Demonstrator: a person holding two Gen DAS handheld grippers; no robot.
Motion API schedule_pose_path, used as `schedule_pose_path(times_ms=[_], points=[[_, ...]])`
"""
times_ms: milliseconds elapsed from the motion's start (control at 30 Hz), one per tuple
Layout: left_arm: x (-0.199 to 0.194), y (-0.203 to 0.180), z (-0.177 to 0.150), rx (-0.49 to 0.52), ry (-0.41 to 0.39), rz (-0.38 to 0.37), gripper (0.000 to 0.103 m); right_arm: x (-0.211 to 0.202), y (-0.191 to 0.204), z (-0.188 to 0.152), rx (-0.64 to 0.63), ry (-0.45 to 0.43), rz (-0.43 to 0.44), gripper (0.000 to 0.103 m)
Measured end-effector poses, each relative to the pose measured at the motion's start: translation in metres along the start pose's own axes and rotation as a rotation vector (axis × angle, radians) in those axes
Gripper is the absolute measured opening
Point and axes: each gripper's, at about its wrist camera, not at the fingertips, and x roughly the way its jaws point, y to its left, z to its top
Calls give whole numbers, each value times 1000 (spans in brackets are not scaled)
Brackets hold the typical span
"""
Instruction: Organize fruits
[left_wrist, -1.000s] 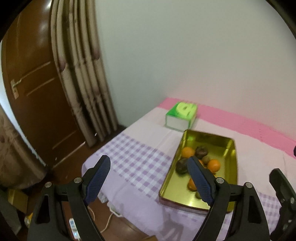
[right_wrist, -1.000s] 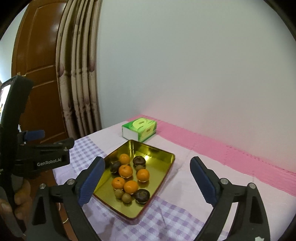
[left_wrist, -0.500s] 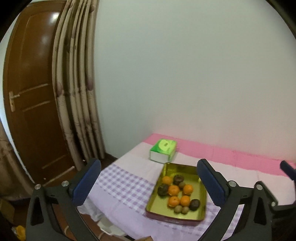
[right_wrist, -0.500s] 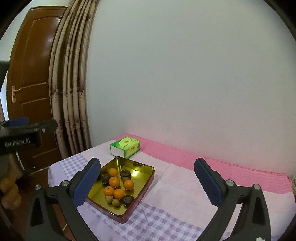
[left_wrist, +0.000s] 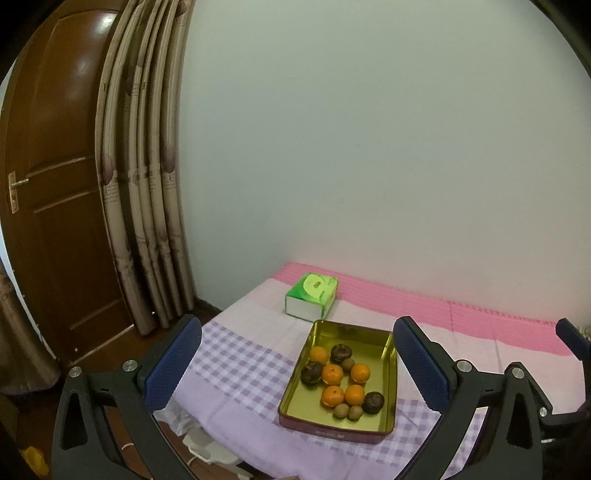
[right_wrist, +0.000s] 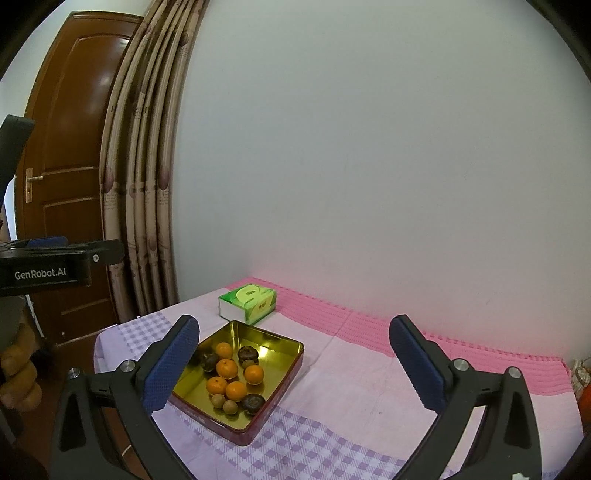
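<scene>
Both grippers are held above the near edge of the table and point slightly downward toward the gold tin tray (left_wrist: 390, 373); the left gripper (left_wrist: 297, 365) has its jaws spread wide with nothing between the blue pads, and the right gripper (right_wrist: 294, 363) is equally wide and empty; neither one touches the tray or any fruit

The fruits lie all inside the tray, grouped near its front half: five mandarins (left_wrist: 332, 373), three dark round fruits (left_wrist: 312, 372) whose kind I cannot name for sure, and small brown ones (left_wrist: 341, 410), three as far as I can count; the tray sits on the purple checked tablecloth (left_wrist: 236, 362), and a green tissue box (left_wrist: 312, 295) stands just behind it, near the pink strip along the wall

In the right wrist view the left finger pad (right_wrist: 170, 363) covers the near left corner of the tray; the bodies of both grippers are cut off by the lower frame edge

Only the right wrist view shows the side of the left gripper with white lettering and below it some fingers of the person's left hand (right_wrist: 16, 373); only the left wrist view shows white things on the floor (left_wrist: 207, 445) under the table edge, which are hard to identify; a brown door (left_wrist: 55, 206) and a curtain (left_wrist: 147, 184) stand at left in both views
</scene>
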Motion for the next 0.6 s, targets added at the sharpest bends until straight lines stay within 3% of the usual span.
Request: schedule_pose_path(times_ms=[600], points=[[23,-24,-21,66,85,-19,103,0,-13,-8,10,38,-41,102]])
